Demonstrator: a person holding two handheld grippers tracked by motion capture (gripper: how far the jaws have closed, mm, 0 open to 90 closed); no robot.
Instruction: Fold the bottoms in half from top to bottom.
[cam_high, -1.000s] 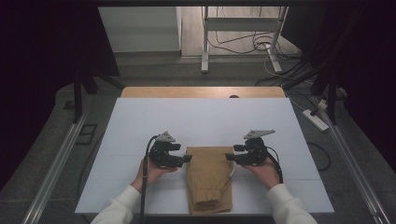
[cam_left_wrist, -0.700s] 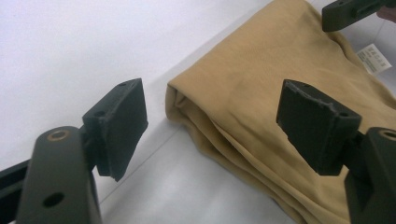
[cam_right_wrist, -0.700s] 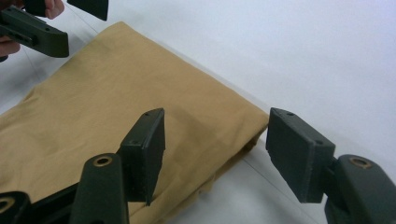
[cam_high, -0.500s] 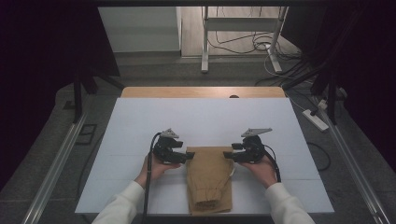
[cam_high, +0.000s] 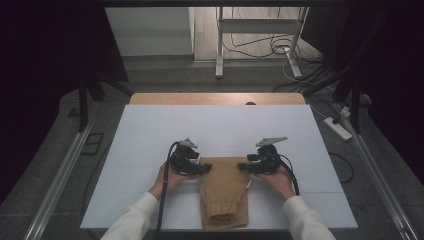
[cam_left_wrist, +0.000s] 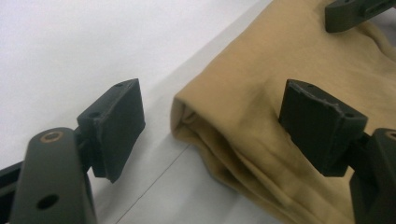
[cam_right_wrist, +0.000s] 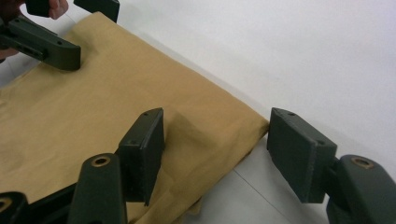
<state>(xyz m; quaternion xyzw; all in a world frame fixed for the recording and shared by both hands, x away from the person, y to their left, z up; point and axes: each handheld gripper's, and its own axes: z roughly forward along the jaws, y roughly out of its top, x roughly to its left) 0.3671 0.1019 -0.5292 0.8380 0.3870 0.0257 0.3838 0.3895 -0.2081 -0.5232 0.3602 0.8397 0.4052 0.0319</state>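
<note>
Fingers (cam_left_wrist: 116, 126) of your left gripper (cam_high: 204, 169) had just been opening astride the folded cloth's (cam_high: 225, 192) corner, right gripper's (cam_high: 243, 166) likewise stood open; you needed both to bite every layer evenly.

High view: fixed above person's side, faces forward and down, far enough to take in whole white table (cam_high: 150, 130). Left gripper view: rides on gripper, low, very near folded tan cloth (cam_left_wrist: 261, 112). Right gripper view: same closeness, opposite corner. All 3 views share cloth's far edge (cam_right_wrist: 154, 51).
</note>
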